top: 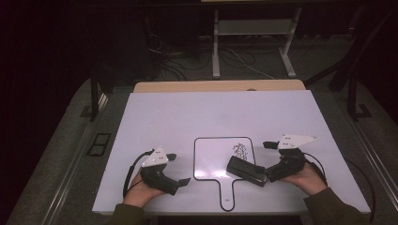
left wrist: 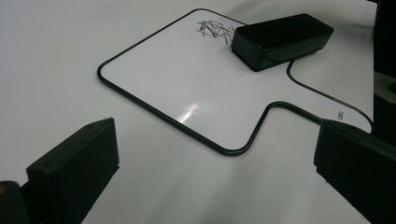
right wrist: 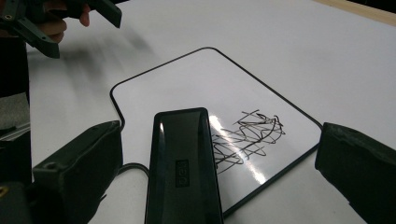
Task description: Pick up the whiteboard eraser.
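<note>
A lab or test room, arranged for recorded table work.

A bare white table (top: 187, 117) is set on grey carpet (top: 61, 154) in a dimly lit room; beyond its far edge, loose cables (top: 187, 58) and a metal frame stand (top: 253, 28) are seen on the floor.

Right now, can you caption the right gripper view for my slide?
Open right gripper straddles a black eraser lying beside scribbles on the small whiteboard.
</note>
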